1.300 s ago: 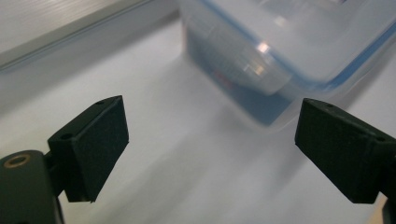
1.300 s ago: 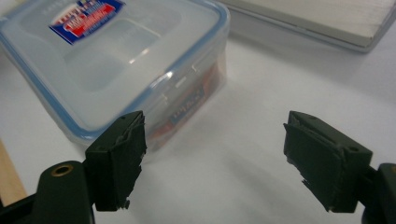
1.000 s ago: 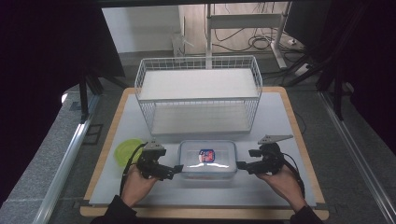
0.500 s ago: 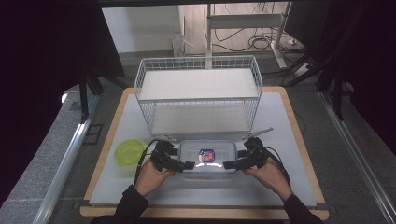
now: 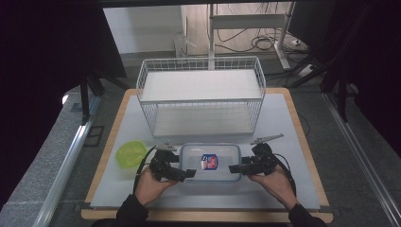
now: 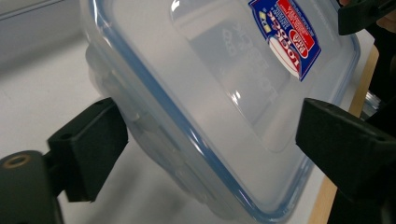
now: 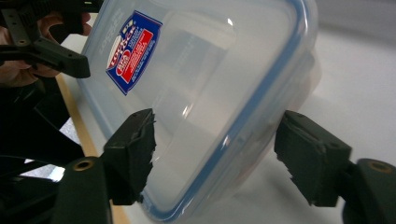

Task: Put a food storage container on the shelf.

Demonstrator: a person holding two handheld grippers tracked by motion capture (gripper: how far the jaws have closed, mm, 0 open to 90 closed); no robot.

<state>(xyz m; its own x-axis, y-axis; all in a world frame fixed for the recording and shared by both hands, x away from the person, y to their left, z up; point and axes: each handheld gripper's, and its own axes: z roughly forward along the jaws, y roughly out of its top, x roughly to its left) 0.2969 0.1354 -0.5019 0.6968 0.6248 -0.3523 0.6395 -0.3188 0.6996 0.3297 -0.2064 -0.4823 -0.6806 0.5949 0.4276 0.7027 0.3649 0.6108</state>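
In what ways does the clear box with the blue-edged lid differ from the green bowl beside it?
The box is rectangular and clear with a lid on; the bowl is round, green and smaller. The box lies between the left gripper and the right gripper, both open; the bowl sits apart, to the left. Both rest on the table.

My white wire-mesh basket (image 5: 201,94) sits at table rear; round lime-green plastic lid (image 5: 131,153) lies front-left, w/ pale wood-edged tabletop (image 5: 293,118) beneath.

Red-and-blue brand sticker (image 7: 130,50) on clear container lid (image 6: 224,93); lettering not clearly readable
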